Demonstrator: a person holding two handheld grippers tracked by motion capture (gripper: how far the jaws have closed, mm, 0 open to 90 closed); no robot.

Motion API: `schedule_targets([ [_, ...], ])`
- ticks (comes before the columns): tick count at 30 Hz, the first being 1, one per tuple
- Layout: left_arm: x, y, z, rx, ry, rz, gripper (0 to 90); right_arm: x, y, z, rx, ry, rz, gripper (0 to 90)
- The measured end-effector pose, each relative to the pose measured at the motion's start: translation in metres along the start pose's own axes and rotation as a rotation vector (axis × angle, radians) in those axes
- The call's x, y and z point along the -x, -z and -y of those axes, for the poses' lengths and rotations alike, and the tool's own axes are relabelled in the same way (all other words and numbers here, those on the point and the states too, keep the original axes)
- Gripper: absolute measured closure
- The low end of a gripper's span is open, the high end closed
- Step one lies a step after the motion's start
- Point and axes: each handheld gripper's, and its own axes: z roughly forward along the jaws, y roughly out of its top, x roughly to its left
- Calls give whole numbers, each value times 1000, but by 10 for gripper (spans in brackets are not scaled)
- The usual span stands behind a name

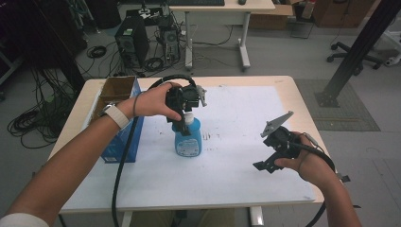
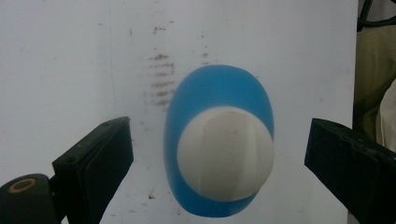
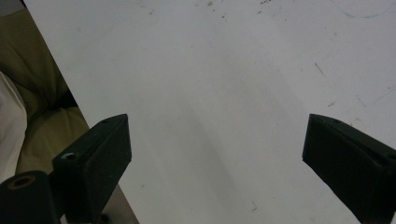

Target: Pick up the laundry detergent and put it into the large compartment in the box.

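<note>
A blue bottle with a white cap stands upright on the white sheet near the table's middle. My left gripper hangs straight over it, pointing down. In the left gripper view the white cap and blue shoulder lie between the two black jaws, which stand wide apart and clear of the bottle; the left gripper is open. My right gripper hovers low over the sheet at the right, open, with bare white sheet between its jaws.
A blue cardboard box with its top flaps open sits at the table's left edge, close to my left forearm. The left gripper's black cable trails over the front edge. Beyond the table are computer towers, a desk and floor cables.
</note>
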Motion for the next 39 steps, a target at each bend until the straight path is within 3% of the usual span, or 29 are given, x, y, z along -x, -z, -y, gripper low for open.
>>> schedule_targets([
  [29,-5,-20,2,-6,11,12,96,1,-2,0,-2,1,-4,81],
  [39,-6,-24,0,-10,4,25,149,2,-1,3,-2,-6,-4,82],
])
